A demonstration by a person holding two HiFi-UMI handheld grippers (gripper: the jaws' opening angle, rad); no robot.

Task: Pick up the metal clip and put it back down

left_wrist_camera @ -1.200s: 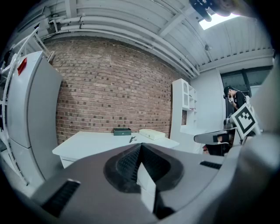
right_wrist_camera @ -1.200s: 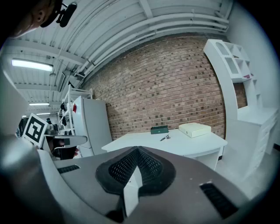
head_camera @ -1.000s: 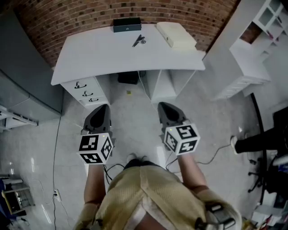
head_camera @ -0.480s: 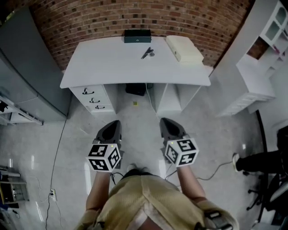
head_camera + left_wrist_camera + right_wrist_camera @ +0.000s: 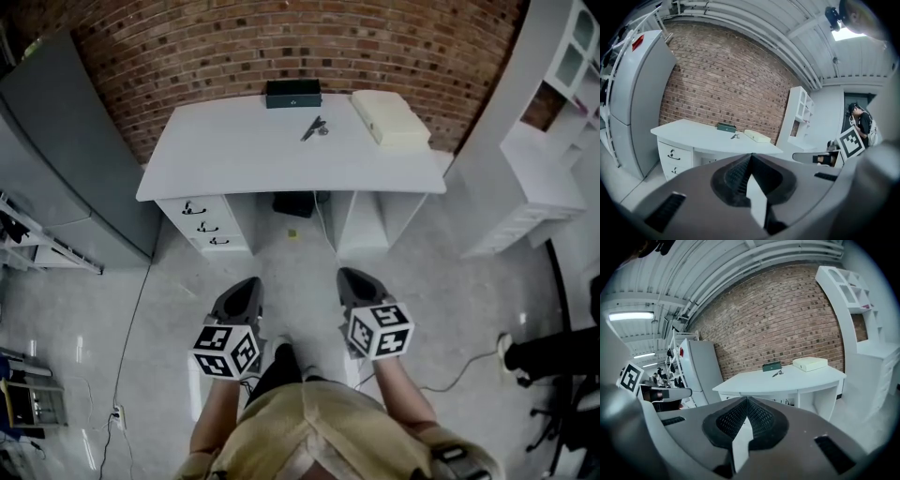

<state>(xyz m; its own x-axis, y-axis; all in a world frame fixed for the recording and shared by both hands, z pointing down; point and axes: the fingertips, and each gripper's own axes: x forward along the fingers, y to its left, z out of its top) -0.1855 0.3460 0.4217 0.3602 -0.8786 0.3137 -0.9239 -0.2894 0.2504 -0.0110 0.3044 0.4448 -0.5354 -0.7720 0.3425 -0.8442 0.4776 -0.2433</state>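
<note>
Pressing together along one line with nothing between them, the jaws of the left tongs (image 5: 751, 158) are fully closed. The jaws of the right tongs (image 5: 746, 403) are closed in the same way and also hold nothing. In the head view both tongs are held side by side, low over the grey floor (image 5: 298, 267) and close in front of the person's body. They point toward the worktop (image 5: 234, 155) but are well apart from it. Each one carries its cube with square markers at the end nearest to the person, the left cube (image 5: 226, 351) and the right cube (image 5: 380, 330).

The metal clip (image 5: 314, 128) lies on the white worktop, toward the back edge and a little right of the middle, and no tongs touch it. Behind the clip, close to the brick wall (image 5: 187, 47), stands a dark flat box (image 5: 293, 94). To the right of the clip lies a cream box (image 5: 391, 119).

Under the left part of the worktop there are three drawers (image 5: 208, 228). A tall grey cabinet (image 5: 56, 169) stands to the left of the worktop, and a white shelf unit (image 5: 548, 141) stands to the right
</note>
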